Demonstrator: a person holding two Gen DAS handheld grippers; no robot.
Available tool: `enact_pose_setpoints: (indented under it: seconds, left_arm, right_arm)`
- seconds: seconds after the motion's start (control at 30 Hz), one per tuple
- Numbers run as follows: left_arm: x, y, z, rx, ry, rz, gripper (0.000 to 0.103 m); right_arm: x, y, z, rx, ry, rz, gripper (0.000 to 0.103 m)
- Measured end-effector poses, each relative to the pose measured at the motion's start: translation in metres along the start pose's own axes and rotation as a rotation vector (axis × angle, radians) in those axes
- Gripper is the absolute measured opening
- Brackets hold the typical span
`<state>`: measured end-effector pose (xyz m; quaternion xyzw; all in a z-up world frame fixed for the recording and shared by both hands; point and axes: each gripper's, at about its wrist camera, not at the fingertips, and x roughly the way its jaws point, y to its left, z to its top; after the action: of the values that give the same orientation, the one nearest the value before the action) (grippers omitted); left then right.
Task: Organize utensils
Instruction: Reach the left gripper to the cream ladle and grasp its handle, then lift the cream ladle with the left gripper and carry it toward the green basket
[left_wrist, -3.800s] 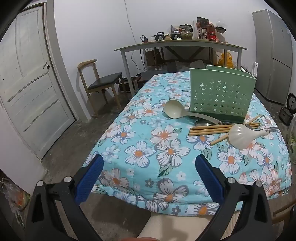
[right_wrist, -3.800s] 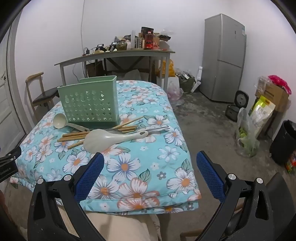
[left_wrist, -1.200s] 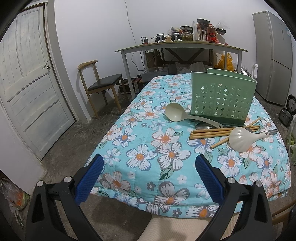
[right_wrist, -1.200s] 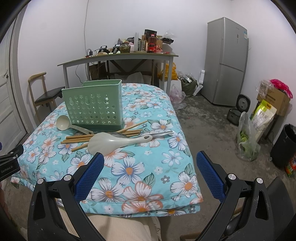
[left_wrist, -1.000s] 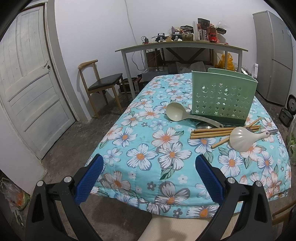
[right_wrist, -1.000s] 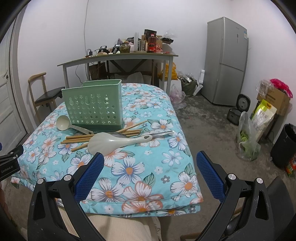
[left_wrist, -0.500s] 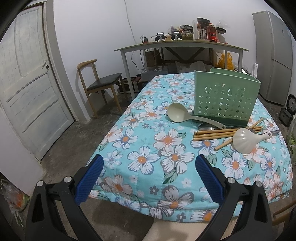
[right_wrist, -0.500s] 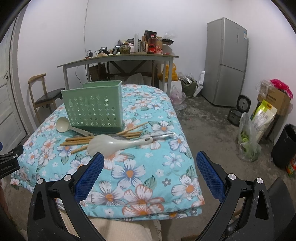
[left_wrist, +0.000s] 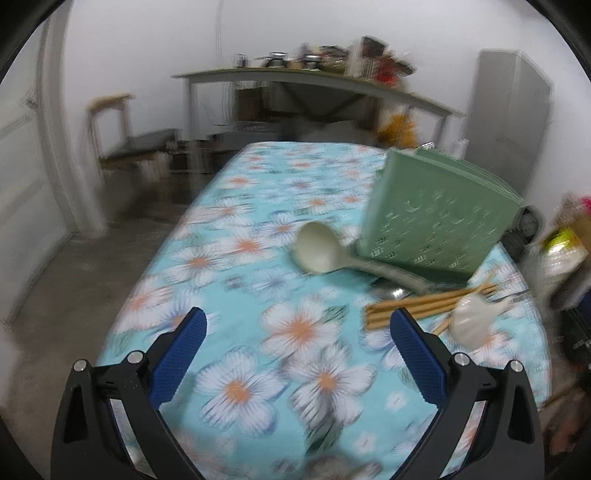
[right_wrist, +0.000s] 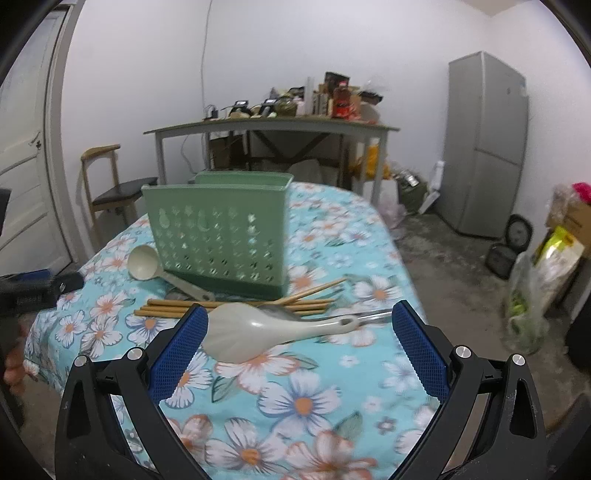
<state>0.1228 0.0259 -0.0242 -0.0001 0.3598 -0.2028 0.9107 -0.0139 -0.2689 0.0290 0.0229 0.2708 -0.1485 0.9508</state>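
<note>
A green perforated utensil holder (right_wrist: 218, 236) (left_wrist: 439, 218) stands upright on the flowered tablecloth (right_wrist: 314, 384). A beige ladle (right_wrist: 147, 266) (left_wrist: 321, 254) lies at its left foot. Wooden chopsticks (right_wrist: 236, 304) (left_wrist: 424, 306) lie in a bundle in front of it, with a metal spoon (left_wrist: 391, 292) partly under them. A white rice paddle (right_wrist: 258, 330) (left_wrist: 476, 321) rests across the chopsticks. My right gripper (right_wrist: 297, 339) is open, low over the cloth, with the paddle lying just beyond its fingers. My left gripper (left_wrist: 295, 343) is open over bare cloth, left of the utensils. The left wrist view is blurred.
Behind the bed-like table stands a grey table (right_wrist: 269, 127) cluttered with bottles and jars. A wooden chair (right_wrist: 110, 184) is at the back left and a fridge (right_wrist: 484, 144) at the back right. Bags (right_wrist: 532, 295) sit on the floor to the right.
Both grippers have moved forward over the cloth toward the utensils. The left one swung quickly, blurring its view. Both stay open and hold nothing.
</note>
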Motion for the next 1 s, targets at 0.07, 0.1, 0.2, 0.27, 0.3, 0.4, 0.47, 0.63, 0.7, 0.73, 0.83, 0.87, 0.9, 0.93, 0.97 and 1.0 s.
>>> enact_pose_setpoints:
  seconds: [0.07, 0.1, 0.2, 0.27, 0.3, 0.4, 0.47, 0.63, 0.7, 0.73, 0.83, 0.87, 0.9, 0.93, 0.97, 1.0]
  left_arm:
    - [0.021, 0.007, 0.008, -0.020, 0.014, -0.058, 0.097]
    - [0.030, 0.008, 0.012, -0.017, 0.023, -0.057, 0.097]
    - [0.058, 0.011, 0.025, 0.016, 0.041, -0.084, 0.097]
    - [0.075, 0.014, 0.034, 0.021, 0.047, -0.103, 0.097]
    - [0.081, 0.016, 0.039, 0.014, 0.050, -0.113, 0.097]
    - [0.101, 0.027, 0.049, -0.015, 0.080, -0.135, 0.086]
    - [0.113, 0.031, 0.054, -0.028, 0.106, -0.165, 0.075]
    - [0.145, 0.037, 0.058, -0.087, 0.206, -0.208, 0.043]
    - [0.147, 0.037, 0.058, -0.093, 0.202, -0.210, 0.034]
    - [0.149, 0.038, 0.058, -0.102, 0.205, -0.225, 0.028]
    - [0.150, 0.042, 0.056, -0.129, 0.212, -0.259, 0.010]
    - [0.148, 0.044, 0.055, -0.140, 0.207, -0.266, 0.009]
    - [0.146, 0.046, 0.056, -0.152, 0.203, -0.277, 0.007]
    - [0.142, 0.048, 0.056, -0.164, 0.196, -0.289, 0.006]
    - [0.137, 0.050, 0.055, -0.176, 0.186, -0.302, 0.005]
    - [0.133, 0.051, 0.056, -0.182, 0.179, -0.308, 0.005]
  right_arm:
    - [0.013, 0.003, -0.003, -0.010, 0.018, 0.023, 0.095]
    - [0.018, 0.005, -0.004, -0.018, 0.025, 0.028, 0.095]
    - [0.033, 0.010, -0.007, -0.033, 0.051, 0.060, 0.095]
    - [0.040, 0.011, -0.007, -0.034, 0.067, 0.075, 0.095]
    - [0.042, 0.012, -0.007, -0.033, 0.072, 0.080, 0.095]
    - [0.055, 0.011, -0.006, -0.021, 0.096, 0.091, 0.095]
    - [0.060, 0.009, -0.005, -0.013, 0.106, 0.097, 0.095]
    - [0.071, 0.005, -0.002, -0.004, 0.118, 0.101, 0.095]
    - [0.071, 0.005, -0.001, -0.009, 0.118, 0.096, 0.095]
    - [0.072, 0.004, -0.001, -0.014, 0.119, 0.094, 0.095]
    - [0.073, 0.002, 0.000, -0.038, 0.122, 0.086, 0.095]
    - [0.074, 0.002, 0.000, -0.047, 0.124, 0.084, 0.095]
    - [0.074, 0.002, 0.001, -0.055, 0.125, 0.083, 0.095]
    - [0.074, 0.002, 0.001, -0.064, 0.129, 0.081, 0.095]
    - [0.075, 0.003, 0.002, -0.070, 0.130, 0.082, 0.095]
    - [0.075, 0.004, 0.003, -0.082, 0.133, 0.083, 0.095]
